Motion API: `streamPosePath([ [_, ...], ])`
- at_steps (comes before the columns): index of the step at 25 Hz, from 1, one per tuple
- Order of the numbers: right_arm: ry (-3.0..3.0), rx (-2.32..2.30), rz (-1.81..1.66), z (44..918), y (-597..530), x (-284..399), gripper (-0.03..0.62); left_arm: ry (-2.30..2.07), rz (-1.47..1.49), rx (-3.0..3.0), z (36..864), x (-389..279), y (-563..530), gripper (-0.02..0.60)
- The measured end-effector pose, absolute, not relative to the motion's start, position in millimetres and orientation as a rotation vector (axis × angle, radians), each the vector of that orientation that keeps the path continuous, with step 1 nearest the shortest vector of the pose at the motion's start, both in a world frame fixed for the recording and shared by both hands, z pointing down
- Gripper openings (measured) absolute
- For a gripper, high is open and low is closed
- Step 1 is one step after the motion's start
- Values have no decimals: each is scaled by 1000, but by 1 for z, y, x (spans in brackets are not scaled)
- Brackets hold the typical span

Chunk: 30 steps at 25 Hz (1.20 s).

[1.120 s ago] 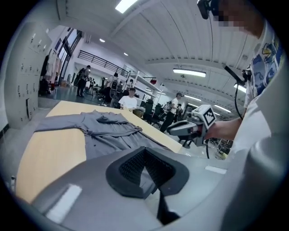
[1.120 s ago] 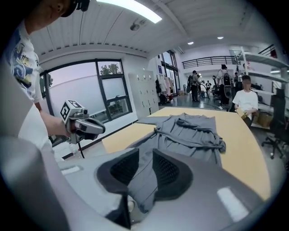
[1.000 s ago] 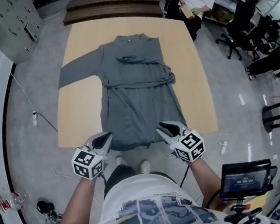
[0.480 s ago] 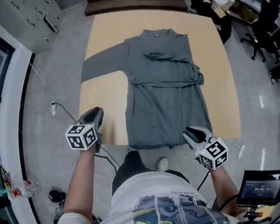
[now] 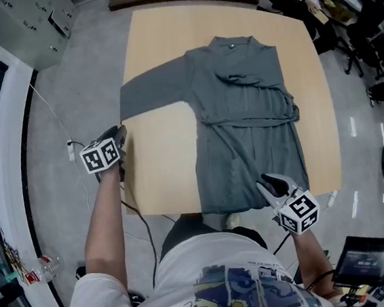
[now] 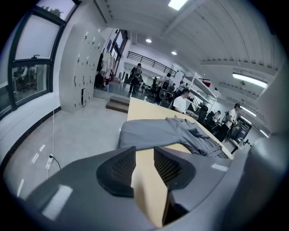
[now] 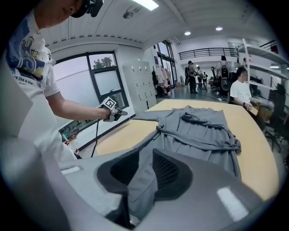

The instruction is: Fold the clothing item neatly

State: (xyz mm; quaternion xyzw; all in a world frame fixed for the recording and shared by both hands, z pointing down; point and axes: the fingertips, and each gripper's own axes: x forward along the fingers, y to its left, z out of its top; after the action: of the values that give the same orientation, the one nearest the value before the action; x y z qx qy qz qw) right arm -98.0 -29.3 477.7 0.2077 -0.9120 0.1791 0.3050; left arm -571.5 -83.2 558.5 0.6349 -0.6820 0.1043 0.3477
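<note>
Your left gripper (image 5: 118, 135) hangs at the tabletop's (image 5: 154, 51) 9 o'clock edge, just off the wood. Its fingers (image 6: 118, 168) are parting, with no cloth between them. The grey robe (image 5: 242, 110) lies flat on the tabletop with its collar at 12 o'clock, one sleeve (image 5: 155, 95) stretched toward 9 o'clock, and the belt (image 5: 249, 116) tied across the waist. Your right gripper (image 5: 270, 183) sits at the robe's 5 o'clock hem corner, fingers clamped on a fold of that hem.
</note>
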Motion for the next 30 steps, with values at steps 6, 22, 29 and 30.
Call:
streamPosePath([
  [6,-2358,639,526,486,-32,-106,84,-1673,208,1544,615,-609,-112,166],
  [22,-2276,750,615,504,-12,-101,84,-1497,-131,1472,647,-621,-145,95],
  [29,-2284,775,626,499,-1,-100,84,-1551,-166,1560,610,-624,-161,28],
  [30,-2282,783,627,499,0,-98,84,-1566,-175,1575,604,-624,-165,26],
])
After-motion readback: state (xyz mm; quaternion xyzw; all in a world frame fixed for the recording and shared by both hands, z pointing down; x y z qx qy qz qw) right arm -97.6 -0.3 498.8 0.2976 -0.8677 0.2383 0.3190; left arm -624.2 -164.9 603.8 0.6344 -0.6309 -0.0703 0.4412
